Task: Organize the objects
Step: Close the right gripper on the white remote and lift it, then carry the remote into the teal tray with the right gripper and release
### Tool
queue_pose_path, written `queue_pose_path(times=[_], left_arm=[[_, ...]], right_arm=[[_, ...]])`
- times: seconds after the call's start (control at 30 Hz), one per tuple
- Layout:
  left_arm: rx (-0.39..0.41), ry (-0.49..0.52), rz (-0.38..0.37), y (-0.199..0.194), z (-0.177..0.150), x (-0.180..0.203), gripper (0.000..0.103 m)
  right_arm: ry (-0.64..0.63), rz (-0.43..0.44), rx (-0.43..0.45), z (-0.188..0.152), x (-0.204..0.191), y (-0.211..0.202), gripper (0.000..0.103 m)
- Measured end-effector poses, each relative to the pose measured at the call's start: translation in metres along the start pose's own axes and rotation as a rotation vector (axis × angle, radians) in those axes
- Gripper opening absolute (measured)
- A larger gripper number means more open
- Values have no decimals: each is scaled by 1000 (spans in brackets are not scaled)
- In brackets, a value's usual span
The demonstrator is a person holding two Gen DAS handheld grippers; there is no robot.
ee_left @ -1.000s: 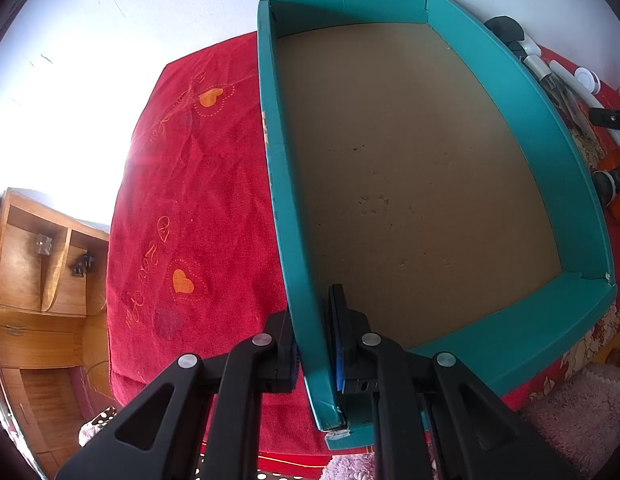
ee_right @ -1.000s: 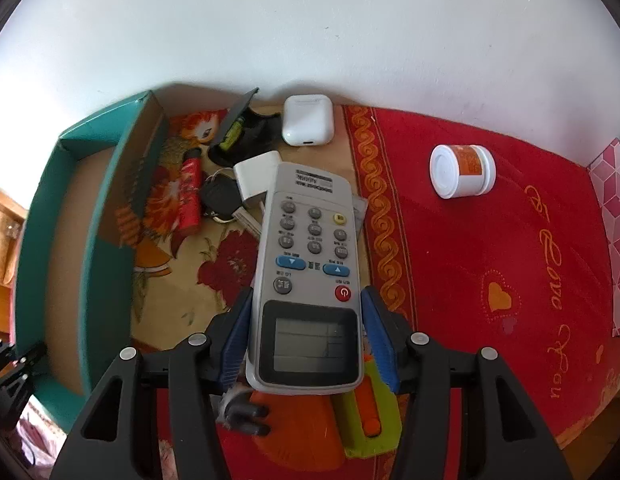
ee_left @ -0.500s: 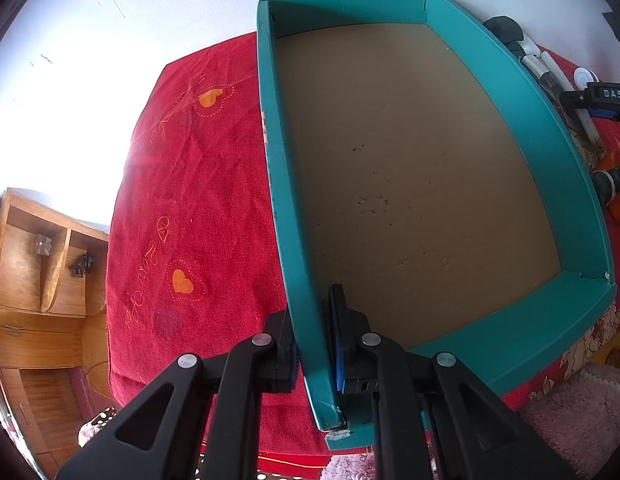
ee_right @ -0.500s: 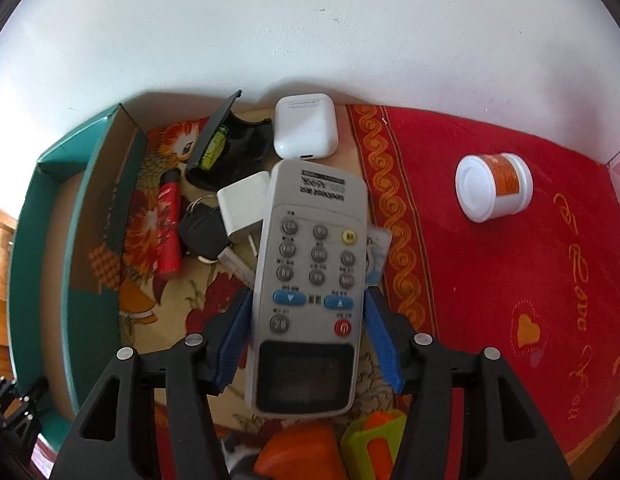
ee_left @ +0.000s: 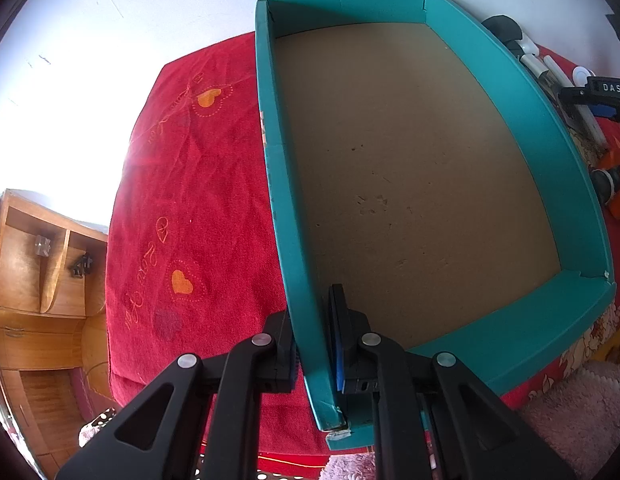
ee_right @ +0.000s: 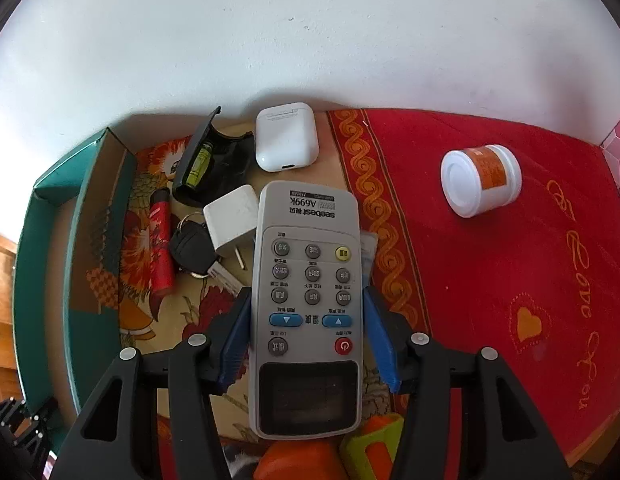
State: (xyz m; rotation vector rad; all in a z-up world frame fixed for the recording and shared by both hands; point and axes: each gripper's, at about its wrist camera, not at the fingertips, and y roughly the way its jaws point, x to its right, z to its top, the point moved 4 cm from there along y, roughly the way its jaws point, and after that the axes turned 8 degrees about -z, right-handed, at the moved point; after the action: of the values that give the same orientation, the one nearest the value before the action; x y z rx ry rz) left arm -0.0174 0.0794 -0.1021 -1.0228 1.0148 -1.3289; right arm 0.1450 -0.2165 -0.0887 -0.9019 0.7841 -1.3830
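The left gripper (ee_left: 314, 344) is clamped on the side wall of the teal box (ee_left: 510, 92). The right gripper (ee_right: 306, 336) grasps the remote control (ee_right: 306, 280), jaws closing. A red cloth (ee_left: 190, 200) covers the surface beneath; a white wall (ee_right: 310, 40) lies ahead.

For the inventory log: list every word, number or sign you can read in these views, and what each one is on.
"seebest" and "A699K": top label of the remote, reading upside down in the right wrist view.
"DAS": black block on the right gripper, in the left wrist view.
"Love You", cursive: red cloth, beside stitched hearts.
Remote button captions: too small to read.
Orange label on the white jar: blurred.
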Motion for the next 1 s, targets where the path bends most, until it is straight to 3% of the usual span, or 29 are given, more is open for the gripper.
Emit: queue_pose_path(times=[0.4, 0.73, 1.0], left_arm=[[-2, 2, -2, 1, 1, 1, 10], [-1, 2, -3, 1, 1, 1, 10], [6, 7, -9, 0, -1, 3, 10]], right_arm=[[-32, 54, 85, -7, -8, -60, 54], [-192, 157, 123, -5, -80, -108, 54], [-273, 271, 10, 0, -164, -100, 54]])
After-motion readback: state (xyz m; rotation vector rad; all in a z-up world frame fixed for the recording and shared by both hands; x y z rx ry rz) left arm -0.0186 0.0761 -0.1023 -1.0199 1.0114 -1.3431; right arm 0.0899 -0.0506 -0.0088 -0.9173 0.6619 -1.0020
